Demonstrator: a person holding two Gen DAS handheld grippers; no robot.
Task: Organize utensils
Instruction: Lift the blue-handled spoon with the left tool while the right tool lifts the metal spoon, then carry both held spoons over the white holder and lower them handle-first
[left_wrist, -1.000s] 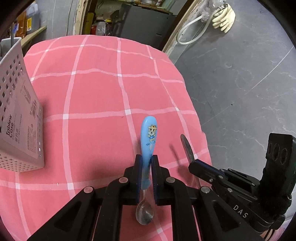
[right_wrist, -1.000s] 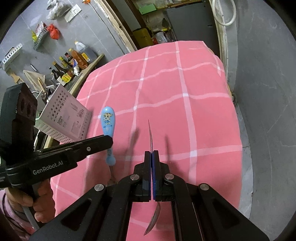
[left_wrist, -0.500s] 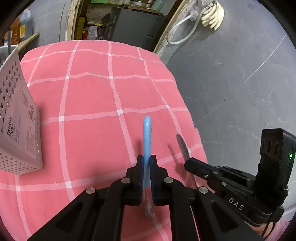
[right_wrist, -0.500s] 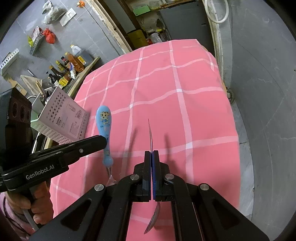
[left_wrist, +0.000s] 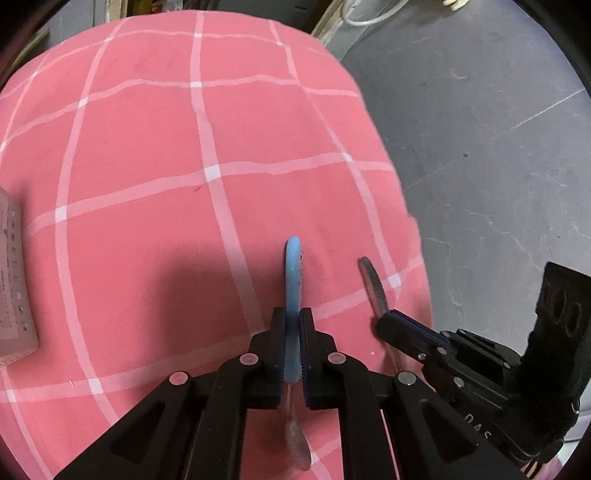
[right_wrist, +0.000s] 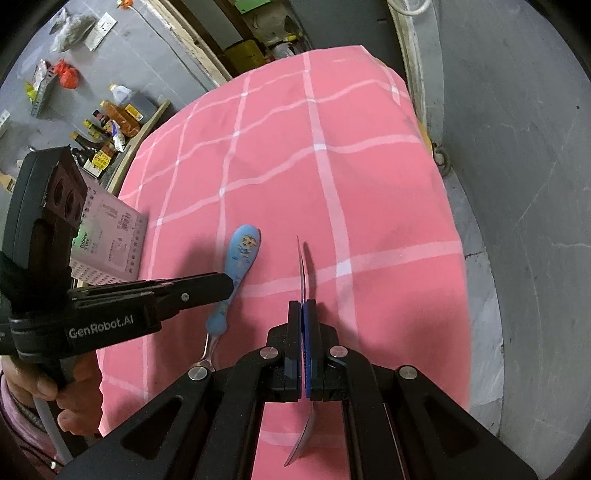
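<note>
**Both hand-held grippers hold a utensil over the pink bench**

We see our left hand-held gripper (left_wrist: 291, 325) clamped on the blue-handled spoon (left_wrist: 293, 273): its pads pinch the handle edge-on, the rounded handle end reaches forward past the fingertips, and the metal bowl (left_wrist: 295, 441) hangs back beneath the frame, blurred. Our right hand-held gripper (right_wrist: 304, 310) is closed tight on the metal spoon (right_wrist: 303, 269), gripping its thin handle on edge; the handle tip points ahead and the bowl (right_wrist: 301, 439) curves down behind the pads. Both utensils hang over the checked pink cloth of the bench (left_wrist: 147, 147). The two hand-held grippers are near each other, side by side. Off to the left of the left one stands the perforated pale utensil holder (right_wrist: 110, 240) on the cloth, well apart from both spoons.
</note>
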